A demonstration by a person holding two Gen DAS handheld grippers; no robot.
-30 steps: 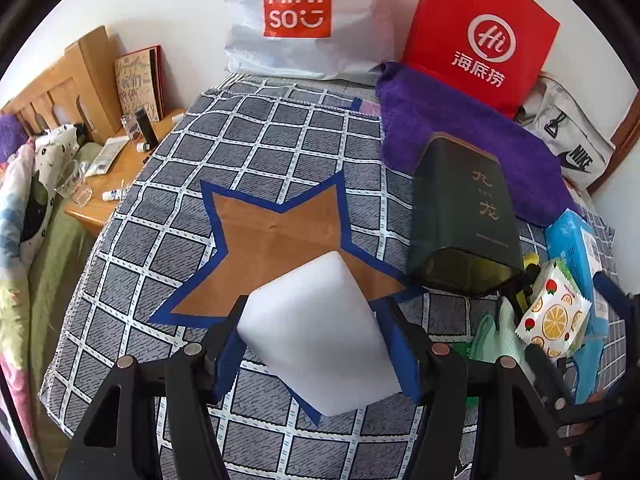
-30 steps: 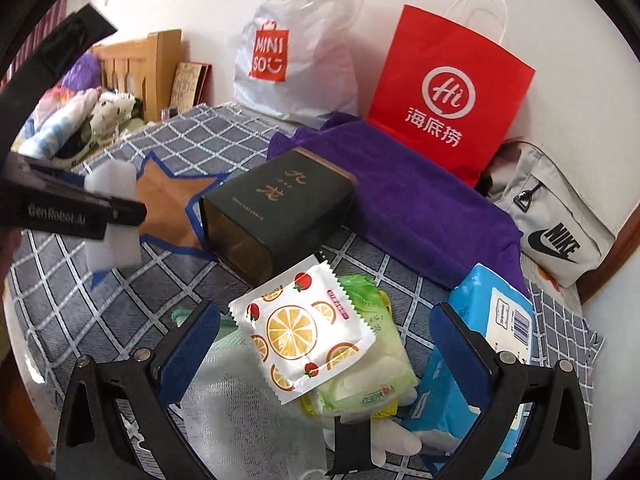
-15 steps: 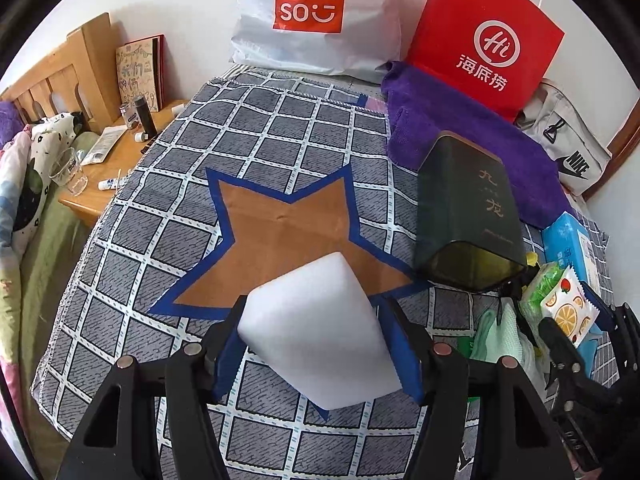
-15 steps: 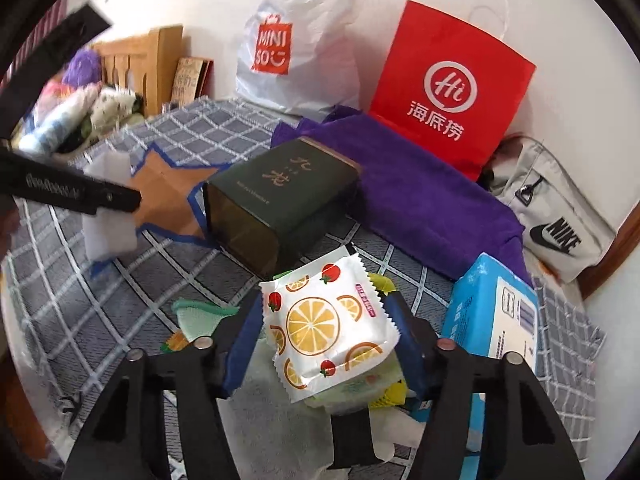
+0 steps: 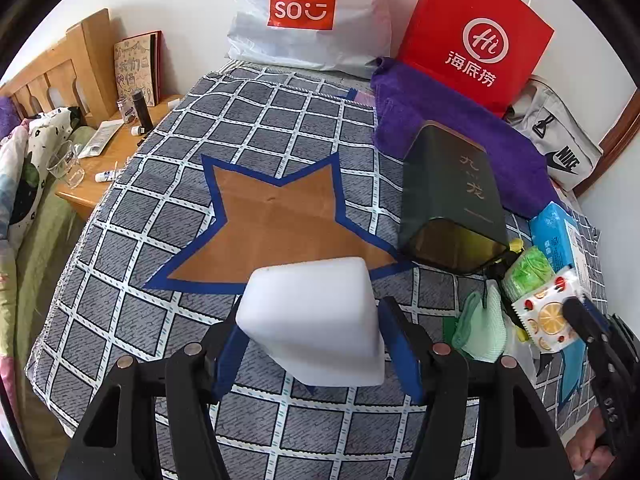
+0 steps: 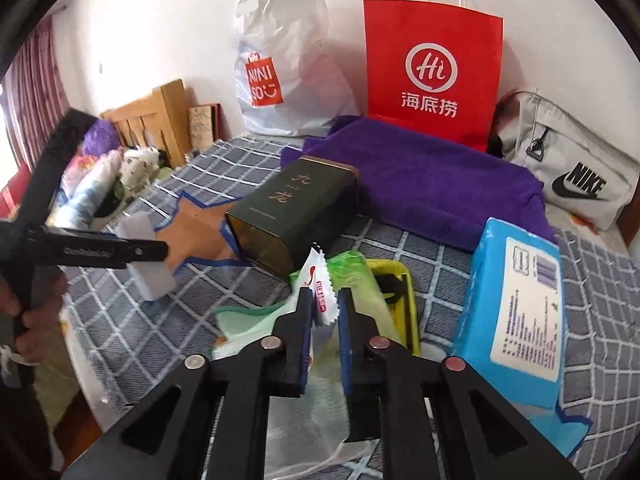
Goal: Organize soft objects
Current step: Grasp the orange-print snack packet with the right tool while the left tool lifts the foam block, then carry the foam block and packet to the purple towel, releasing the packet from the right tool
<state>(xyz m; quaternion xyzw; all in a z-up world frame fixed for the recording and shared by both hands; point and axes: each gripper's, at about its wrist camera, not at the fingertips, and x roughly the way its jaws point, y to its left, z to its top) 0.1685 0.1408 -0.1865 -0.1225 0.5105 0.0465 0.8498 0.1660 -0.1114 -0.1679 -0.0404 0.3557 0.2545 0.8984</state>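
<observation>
Two grippers in view. Change from the earlier frames: the right gripper (image 6: 324,312) stood wide open over the pile at the lower middle of its view; its jaws have just been closing and now pinch the white sachet printed with orange slices and strawberries (image 6: 318,292), which is turned edge-on between the blue pads. In the left wrist view the same sachet (image 5: 546,316) sits at the right edge, lifted off the pile, where before it lay flat on the green items.

The left gripper (image 5: 312,336) shows no change: jaws about half open, pressed on both sides of the white foam block (image 5: 316,320), held above the grey checked bedspread (image 5: 280,128) at lower centre of frame, over the near edge of the brown star-shaped mat with blue border (image 5: 280,220).

Counts:
- one foam block
- one sachet
- one star mat
- one dark green rectangular tin lying on its side (image 6: 296,216), centre of the right wrist view
- one purple towel (image 6: 432,188) behind the tin
- one blue wipes pack with white label (image 6: 516,316), right of frame
- one pale green mesh cloth (image 5: 480,328) beside the pile
- one red paper bag (image 6: 432,68) and one white plastic shopping bag (image 6: 288,60) against the wall, top of frame
- one grey sports bag (image 6: 572,172), upper right
</observation>
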